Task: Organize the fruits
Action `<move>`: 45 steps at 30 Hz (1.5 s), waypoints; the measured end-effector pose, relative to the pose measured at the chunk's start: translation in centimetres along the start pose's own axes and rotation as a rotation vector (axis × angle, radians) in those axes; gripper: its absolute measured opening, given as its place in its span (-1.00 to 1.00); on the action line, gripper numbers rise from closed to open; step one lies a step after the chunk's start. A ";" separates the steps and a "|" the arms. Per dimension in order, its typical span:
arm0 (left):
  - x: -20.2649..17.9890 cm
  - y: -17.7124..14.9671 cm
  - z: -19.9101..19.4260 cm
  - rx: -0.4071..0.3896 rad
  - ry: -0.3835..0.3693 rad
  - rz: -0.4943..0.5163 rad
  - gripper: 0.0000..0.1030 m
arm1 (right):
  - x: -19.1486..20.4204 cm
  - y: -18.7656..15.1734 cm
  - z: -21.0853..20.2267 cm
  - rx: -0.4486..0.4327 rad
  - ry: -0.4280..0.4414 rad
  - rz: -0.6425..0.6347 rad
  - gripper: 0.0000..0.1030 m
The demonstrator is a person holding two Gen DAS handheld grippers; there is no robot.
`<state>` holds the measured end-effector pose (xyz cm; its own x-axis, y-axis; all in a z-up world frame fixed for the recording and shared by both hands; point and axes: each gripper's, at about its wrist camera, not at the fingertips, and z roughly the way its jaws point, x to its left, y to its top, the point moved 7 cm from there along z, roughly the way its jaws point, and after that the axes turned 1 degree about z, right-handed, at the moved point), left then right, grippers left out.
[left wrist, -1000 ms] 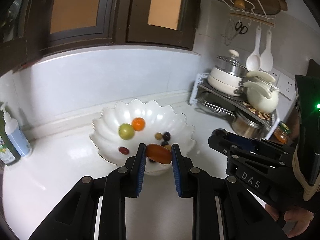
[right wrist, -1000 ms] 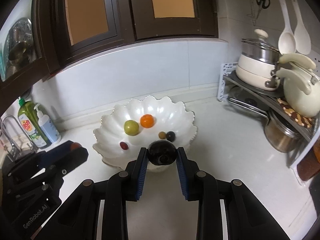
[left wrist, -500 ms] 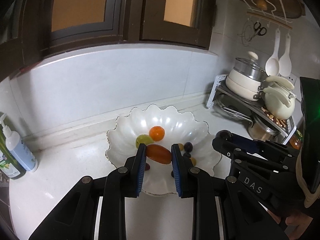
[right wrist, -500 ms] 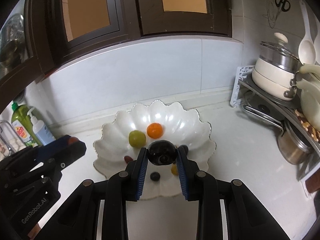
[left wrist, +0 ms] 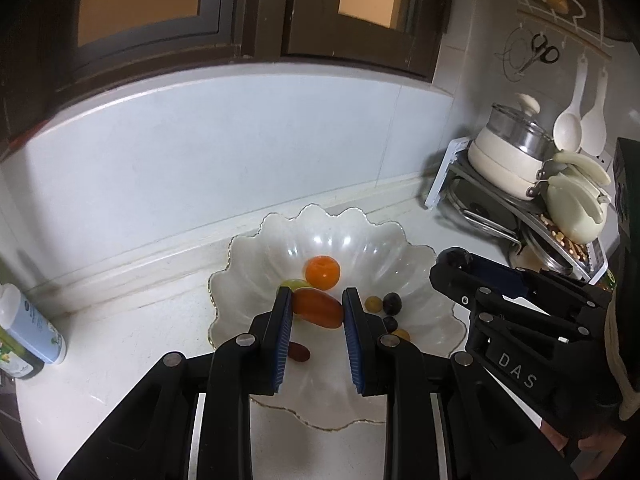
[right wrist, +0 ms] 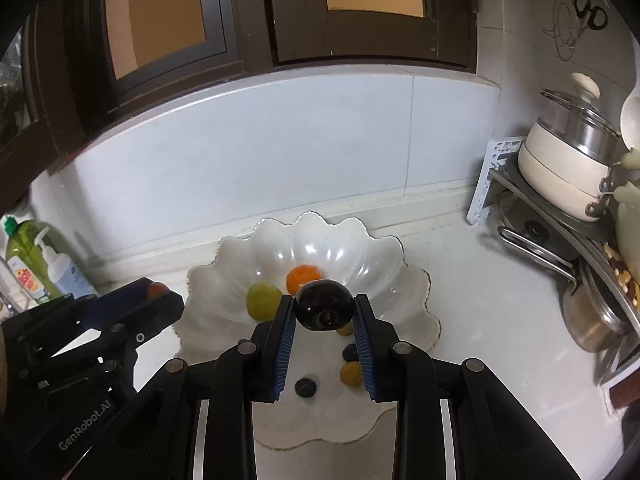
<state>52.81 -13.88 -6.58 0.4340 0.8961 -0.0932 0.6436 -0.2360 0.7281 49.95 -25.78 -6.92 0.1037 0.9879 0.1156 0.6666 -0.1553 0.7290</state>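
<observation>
A white scalloped bowl (left wrist: pixel 256 264) sits on a pale kitchen counter (left wrist: pixel 120 360), near the counter's back edge where it meets the white wall.

The left gripper (left wrist: pixel 316 310) hangs over the bowl's near half. Its two blue-padded fingers are closed most of the way on an oblong orange-red fruit (left wrist: pixel 318 307), pinched lengthwise between the pads.

The right gripper (right wrist: pixel 324 312) hangs over the same bowl, just to the right of the left one. Its fingers clamp a glossy, round, dark purple fruit (right wrist: pixel 323 311) between the pads.

Inside the bowl, toward its back, a small orange (left wrist: pixel 322 272) lies just beside a green fruit (right wrist: pixel 263 301). Toward the bowl's right side lie a small yellow fruit (left wrist: pixel 373 304) and a dark grape (left wrist: pixel 392 302), close together. A small dark red fruit (left wrist: pixel 299 351) lies near the bowl's front left.

At the counter's left edge stand a white pump bottle (right wrist: pixel 60 268) and a green bottle (right wrist: pixel 24 256). At the right edge, a metal rack (right wrist: pixel 560 236) holds a cream pot with a glass lid (right wrist: pixel 568 156).
</observation>
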 end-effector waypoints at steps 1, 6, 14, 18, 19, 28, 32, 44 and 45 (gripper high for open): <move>0.0 0.1 0.3 0.009 0.000 0.001 -0.50 | 0.0 0.0 0.4 0.008 -0.005 -0.004 -0.41; 0.4 0.0 2.4 0.072 0.008 0.009 -0.50 | -0.2 -0.3 2.3 0.060 -0.012 -0.010 -0.41; 1.0 -0.7 5.3 0.160 0.000 -0.023 -0.50 | -0.6 -1.3 5.3 0.172 -0.002 0.003 -0.41; 1.2 -1.2 6.7 0.203 -0.003 -0.028 -0.50 | -0.9 -1.6 6.6 0.214 -0.005 0.009 -0.41; 1.1 -1.4 7.1 0.217 -0.004 -0.027 -0.50 | -0.9 -1.7 6.9 0.225 -0.007 0.009 -0.40; 1.0 -2.3 9.4 0.289 0.007 -0.001 -0.49 | -1.0 -2.8 9.2 0.304 -0.012 0.007 -0.40; 1.3 -2.5 9.9 0.303 0.023 0.002 -0.31 | -1.2 -3.1 9.7 0.329 -0.023 -0.002 -0.40; 2.5 -2.1 7.8 0.241 0.115 0.030 0.33 | -1.4 -3.4 8.8 0.298 -0.058 -0.012 -0.09; 2.5 -2.1 7.4 0.232 0.124 0.033 0.33 | -1.5 -3.4 8.4 0.290 -0.062 -0.005 -0.09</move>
<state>57.23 -13.91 -13.40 0.3858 0.9223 0.0223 0.7639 -0.3329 0.5528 53.76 -26.70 -15.26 0.1383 0.9883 0.0646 0.8496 -0.1519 0.5050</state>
